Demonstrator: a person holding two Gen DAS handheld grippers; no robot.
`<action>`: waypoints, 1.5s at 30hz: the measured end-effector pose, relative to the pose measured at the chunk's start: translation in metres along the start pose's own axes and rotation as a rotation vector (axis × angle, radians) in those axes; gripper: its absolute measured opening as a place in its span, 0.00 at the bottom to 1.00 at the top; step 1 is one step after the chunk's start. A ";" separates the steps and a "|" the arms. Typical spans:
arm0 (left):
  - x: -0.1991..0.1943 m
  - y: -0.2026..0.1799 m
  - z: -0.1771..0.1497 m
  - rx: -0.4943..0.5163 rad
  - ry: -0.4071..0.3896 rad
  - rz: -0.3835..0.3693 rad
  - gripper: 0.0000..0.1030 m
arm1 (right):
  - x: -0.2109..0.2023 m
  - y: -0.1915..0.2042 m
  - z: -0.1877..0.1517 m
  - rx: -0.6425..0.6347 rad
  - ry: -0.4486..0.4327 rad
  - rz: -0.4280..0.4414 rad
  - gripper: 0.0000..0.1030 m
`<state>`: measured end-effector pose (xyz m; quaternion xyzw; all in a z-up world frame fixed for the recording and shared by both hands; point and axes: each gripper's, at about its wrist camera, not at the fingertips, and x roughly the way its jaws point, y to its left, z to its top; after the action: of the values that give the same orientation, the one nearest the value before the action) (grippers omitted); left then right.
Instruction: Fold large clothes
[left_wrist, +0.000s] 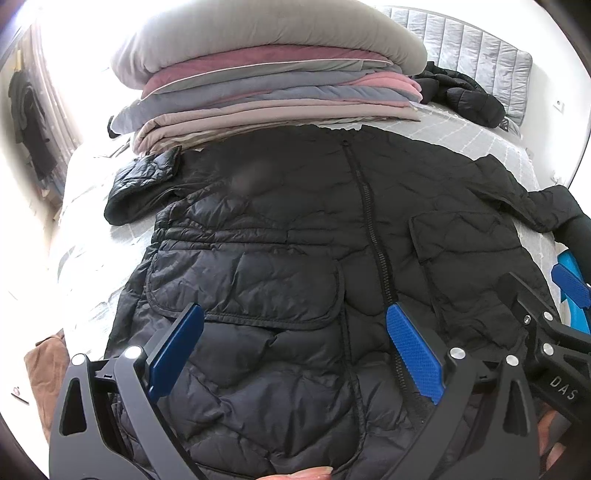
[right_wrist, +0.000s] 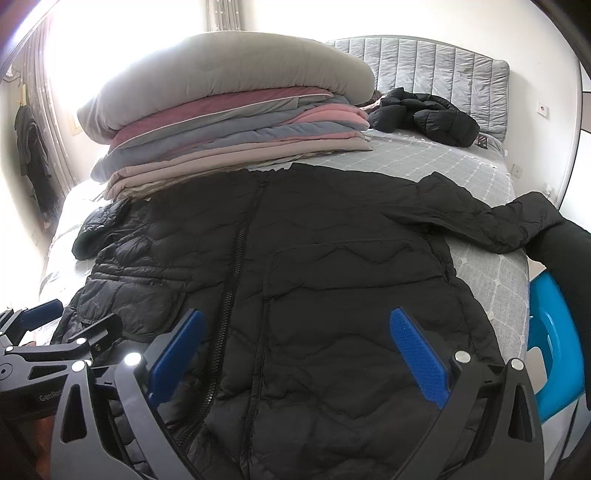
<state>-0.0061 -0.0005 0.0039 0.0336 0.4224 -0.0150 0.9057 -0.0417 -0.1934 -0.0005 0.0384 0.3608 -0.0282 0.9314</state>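
A large black quilted puffer jacket (left_wrist: 295, 229) lies flat, front up and zipped, on the bed, collar toward the blanket stack. Its left sleeve (left_wrist: 144, 184) is bunched at the side. Its right sleeve (right_wrist: 491, 218) stretches out to the bed's right edge. My left gripper (left_wrist: 295, 332) hovers open over the lower left front, near the pocket flap (left_wrist: 251, 284) and zipper (left_wrist: 373, 229). Over the lower right front my right gripper (right_wrist: 295, 336) hangs open with nothing between its blue pads (right_wrist: 417, 354). Each gripper shows at the edge of the other's view.
A tall stack of folded blankets (right_wrist: 229, 118) stands at the jacket's collar. A second black puffer jacket (right_wrist: 424, 114) lies by the grey padded headboard (right_wrist: 436, 66). A blue plastic stool (right_wrist: 554, 343) stands at the bed's right side. Dark clothes (left_wrist: 29, 122) hang at far left.
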 end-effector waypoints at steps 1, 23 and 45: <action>0.000 0.000 0.000 0.000 0.001 0.000 0.93 | 0.000 0.000 0.000 0.000 0.000 0.000 0.95; 0.004 0.002 -0.002 0.002 0.009 0.010 0.93 | 0.000 -0.001 0.000 0.000 0.000 0.001 0.95; 0.004 0.003 -0.002 0.001 0.011 0.012 0.93 | 0.000 -0.001 0.000 -0.001 0.000 0.001 0.95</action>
<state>-0.0051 0.0027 -0.0002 0.0366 0.4270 -0.0095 0.9034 -0.0420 -0.1941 -0.0008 0.0380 0.3606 -0.0276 0.9315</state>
